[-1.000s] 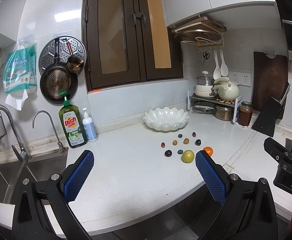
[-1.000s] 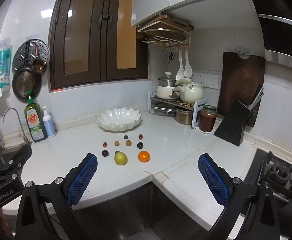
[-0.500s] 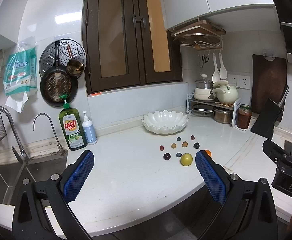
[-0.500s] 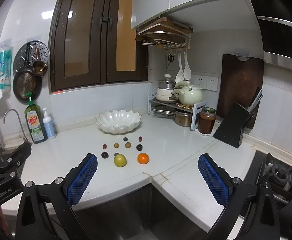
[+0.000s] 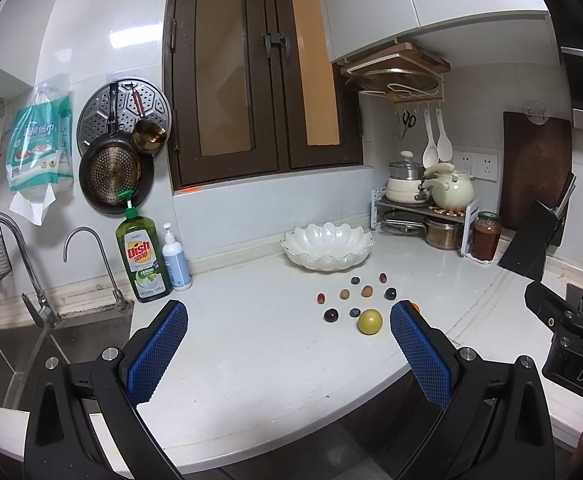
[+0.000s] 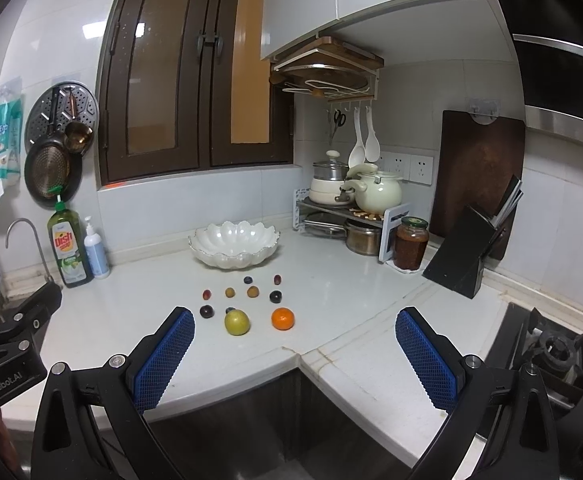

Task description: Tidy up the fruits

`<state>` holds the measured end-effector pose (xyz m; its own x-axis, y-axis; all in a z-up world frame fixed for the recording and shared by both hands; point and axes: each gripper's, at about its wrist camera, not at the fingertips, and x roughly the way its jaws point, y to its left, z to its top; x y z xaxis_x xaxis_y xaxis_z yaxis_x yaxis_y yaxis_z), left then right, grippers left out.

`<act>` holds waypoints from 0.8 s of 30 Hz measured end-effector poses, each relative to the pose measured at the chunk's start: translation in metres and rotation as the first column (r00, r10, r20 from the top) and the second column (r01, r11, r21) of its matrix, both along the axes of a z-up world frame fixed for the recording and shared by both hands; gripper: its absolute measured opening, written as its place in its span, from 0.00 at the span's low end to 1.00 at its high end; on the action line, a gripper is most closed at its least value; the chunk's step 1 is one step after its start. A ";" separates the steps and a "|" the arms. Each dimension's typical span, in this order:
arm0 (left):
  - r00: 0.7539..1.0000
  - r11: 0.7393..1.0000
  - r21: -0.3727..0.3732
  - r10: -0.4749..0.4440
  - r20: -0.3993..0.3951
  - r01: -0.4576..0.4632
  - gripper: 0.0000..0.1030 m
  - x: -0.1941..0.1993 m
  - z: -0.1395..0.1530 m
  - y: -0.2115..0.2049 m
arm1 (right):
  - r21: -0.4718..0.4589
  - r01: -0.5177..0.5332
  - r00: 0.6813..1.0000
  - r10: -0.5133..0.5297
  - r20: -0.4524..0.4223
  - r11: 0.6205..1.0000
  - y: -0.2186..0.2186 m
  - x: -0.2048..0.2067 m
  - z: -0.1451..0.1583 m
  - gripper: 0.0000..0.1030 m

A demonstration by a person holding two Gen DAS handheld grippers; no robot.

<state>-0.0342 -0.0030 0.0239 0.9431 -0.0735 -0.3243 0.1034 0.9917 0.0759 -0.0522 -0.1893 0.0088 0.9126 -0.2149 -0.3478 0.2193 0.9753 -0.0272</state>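
A white scalloped bowl [image 5: 327, 245] stands empty at the back of the white counter; it also shows in the right wrist view [image 6: 233, 245]. In front of it lie a yellow-green fruit [image 6: 236, 322], an orange [image 6: 282, 318] and several small dark, red and brown fruits [image 6: 252, 291]. In the left wrist view the yellow-green fruit [image 5: 370, 321] lies by the right finger, which hides most of the orange. My left gripper [image 5: 287, 352] is open and empty over the counter's front part. My right gripper [image 6: 294, 354] is open and empty above the counter's front edge.
A sink [image 5: 31, 344] with taps lies at the left, with a dish soap bottle [image 5: 142, 258] and pump bottle [image 5: 175, 258] behind it. A pot rack [image 6: 351, 216], sauce jar [image 6: 410, 243] and knife block [image 6: 465, 256] stand at the right. A stove [image 6: 547, 356] is at far right.
Both grippers have drifted slightly; in the left wrist view the fruits have shifted up and the right finger now covers most of the orange. Both stay open.
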 end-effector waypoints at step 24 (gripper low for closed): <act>1.000 1.000 -0.009 -0.006 0.001 0.006 1.00 0.001 0.005 0.002 | -0.006 0.001 1.000 -0.001 0.002 1.000 0.002 0.000 0.002 0.99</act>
